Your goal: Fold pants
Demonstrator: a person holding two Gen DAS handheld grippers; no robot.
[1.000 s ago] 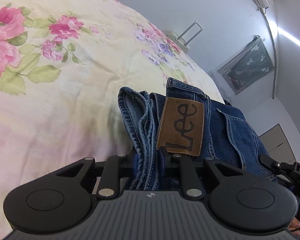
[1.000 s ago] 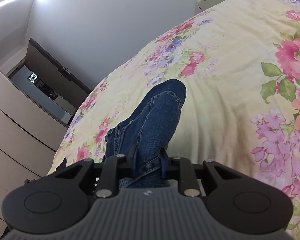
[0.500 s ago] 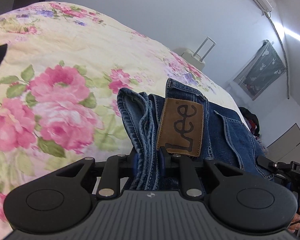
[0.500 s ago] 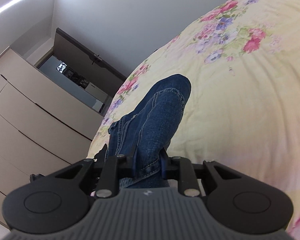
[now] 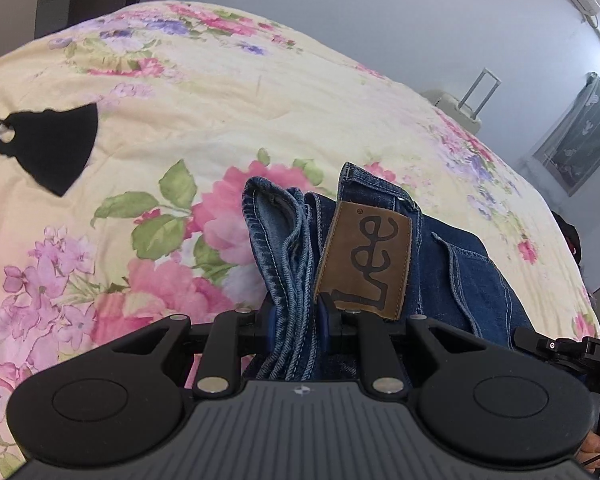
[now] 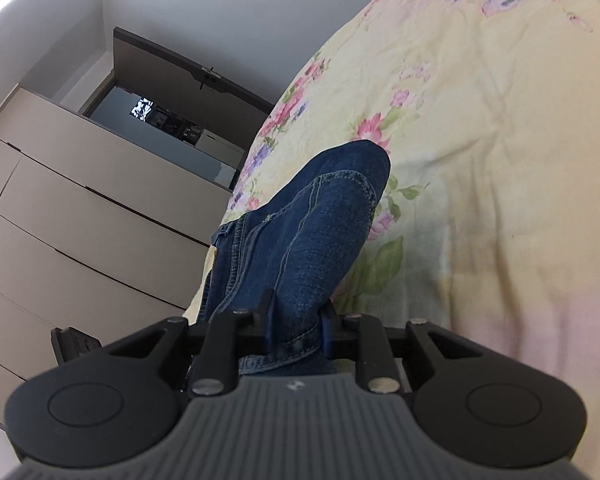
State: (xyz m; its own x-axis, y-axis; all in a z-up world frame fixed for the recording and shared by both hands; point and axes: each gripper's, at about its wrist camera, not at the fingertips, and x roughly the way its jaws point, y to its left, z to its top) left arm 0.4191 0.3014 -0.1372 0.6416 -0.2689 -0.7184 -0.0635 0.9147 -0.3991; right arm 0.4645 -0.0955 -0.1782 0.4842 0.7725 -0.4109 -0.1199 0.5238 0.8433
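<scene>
Denim filled both tongs: the left gripper (image 5: 296, 316) was clamped on the bunched hems and waistband of the dark blue jeans (image 5: 380, 248), the brown leather brand patch (image 5: 366, 256) just right of its right finger, while the right gripper (image 6: 296, 320) was pinched on a rounded fold of the same jeans (image 6: 308, 236). Compared with a second before, both views had swung — a black face mask (image 5: 44, 148) now lay well off to the left of the left tongs on the pale yellow floral bedspread (image 5: 220, 112), and the beige drawer unit (image 6: 80, 216) loomed larger left of the right tongs. That suggested the folded bundle was being carried across the bed, likely toward a last fold or set-down; neither grip looked ready to let go yet.
</scene>
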